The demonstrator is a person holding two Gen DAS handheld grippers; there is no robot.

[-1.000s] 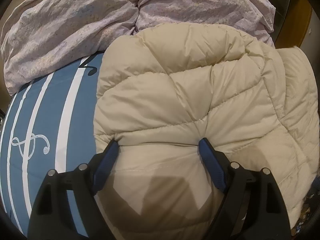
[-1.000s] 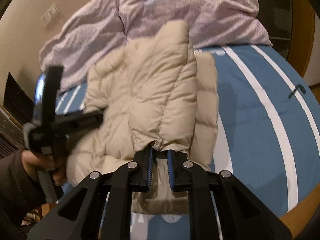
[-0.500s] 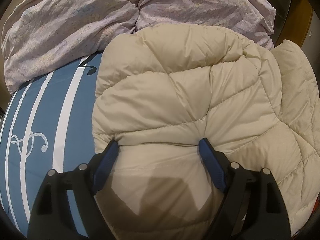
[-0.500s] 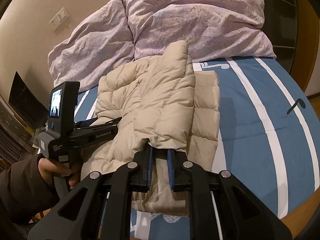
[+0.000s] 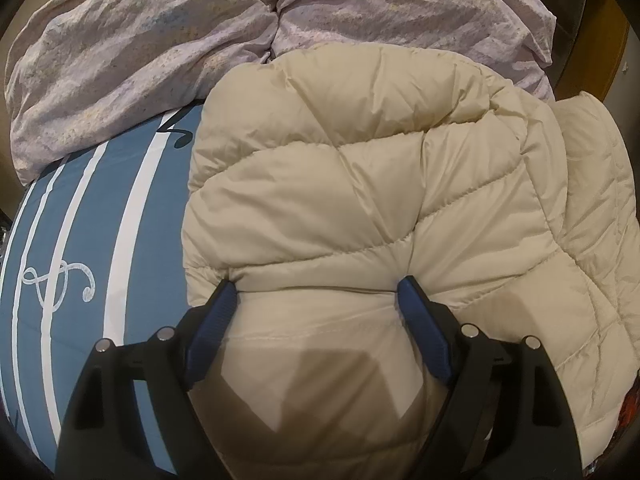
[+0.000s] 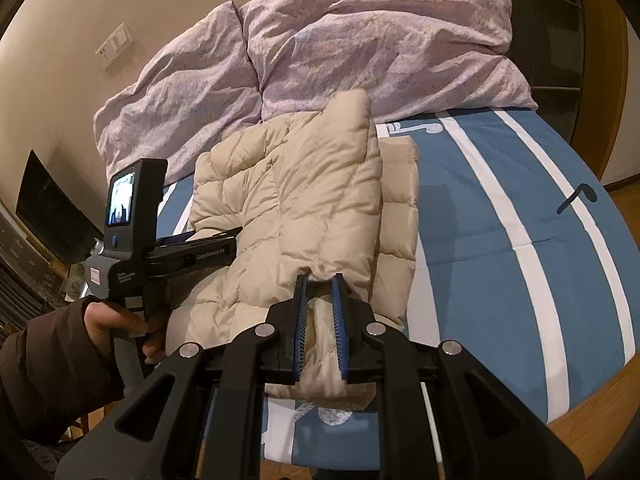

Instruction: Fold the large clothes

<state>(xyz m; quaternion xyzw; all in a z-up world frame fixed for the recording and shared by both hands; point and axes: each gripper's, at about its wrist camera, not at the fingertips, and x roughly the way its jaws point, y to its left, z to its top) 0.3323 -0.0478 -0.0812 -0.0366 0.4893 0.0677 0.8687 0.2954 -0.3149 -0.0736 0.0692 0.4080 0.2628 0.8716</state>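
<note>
Since a second before, my right gripper (image 6: 320, 280) had lifted a little with the coat's (image 6: 304, 208) edge, and that flap now lay further over the body; my left gripper (image 5: 316, 292) had not shifted. The right jaws stood nearly closed, pinching a thin fold of the coat low in the middle of the right view. The left jaws stood wide, pads (image 5: 420, 332) pressed into a thick bundle of coat that filled the gap, at the bottom centre of the left view. From both grippers the coat stretched straight ahead, its long axis running up the frame toward the pillows (image 6: 360, 52). I judged the fold would turn on carrying the right edge leftward across that axis; the left hand (image 6: 116, 320) held the far side. Beneath lay the blue striped bedcover (image 6: 520, 220), then the pillows, then a beige wall with a switch plate (image 6: 114, 46) at the upper left.
</note>
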